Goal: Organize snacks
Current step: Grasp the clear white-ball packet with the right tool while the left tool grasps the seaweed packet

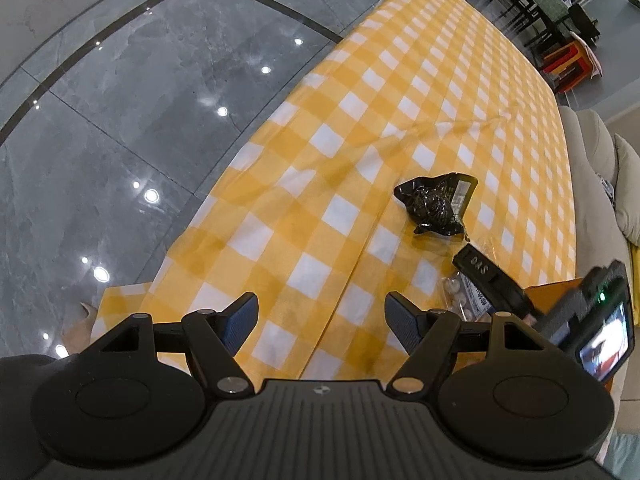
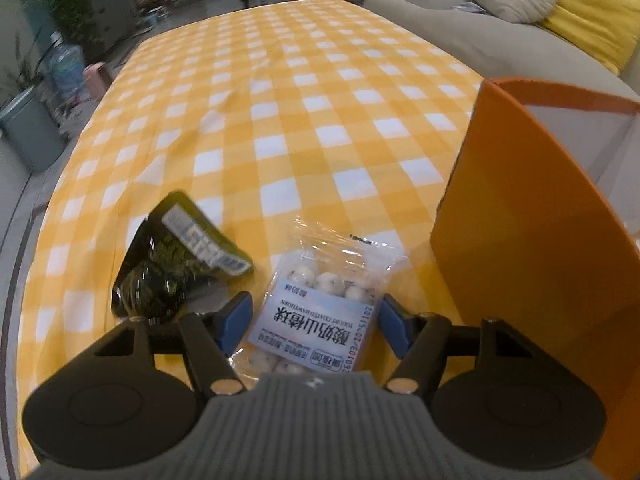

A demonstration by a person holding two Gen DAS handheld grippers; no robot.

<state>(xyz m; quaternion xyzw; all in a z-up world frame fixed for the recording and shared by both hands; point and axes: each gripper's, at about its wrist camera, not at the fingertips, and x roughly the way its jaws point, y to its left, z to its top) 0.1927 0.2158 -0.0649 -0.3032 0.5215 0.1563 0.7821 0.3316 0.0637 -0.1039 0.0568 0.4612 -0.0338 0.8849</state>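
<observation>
Yellow-and-white checked cloth (image 2: 320, 92) covers a long table, with grey polished floor tiles (image 1: 120, 120) along one side and a beige sofa (image 2: 460, 36) along the other. Near the table's close edge lies a clear plastic packet of white coated balls with a pale printed label (image 2: 320, 312), and just beside it, on its left in the right wrist view, a crumpled black foil snack pouch (image 2: 180, 264). An upright orange cardboard box (image 2: 540, 240), open at the top, stands at the near right corner. The right gripper (image 2: 314, 322) straddles the clear packet, its blue pads (image 2: 234, 320) either side of it and not visibly pressing, so the jaws stand parted around it rather than clamped. The left gripper (image 1: 322, 320) hangs over bare cloth near the same edge, jaws wide and empty. The step in hand looks like picking up the clear packet; next the pads need to close firmly on its slippery film, then lift and carry it over the box's rim. Only the right wrist view shows the packet's label and the box's opening; only the left wrist view shows the floor, the right tool from outside, and the black pouch (image 1: 436, 204) lying clear of both tools.
</observation>
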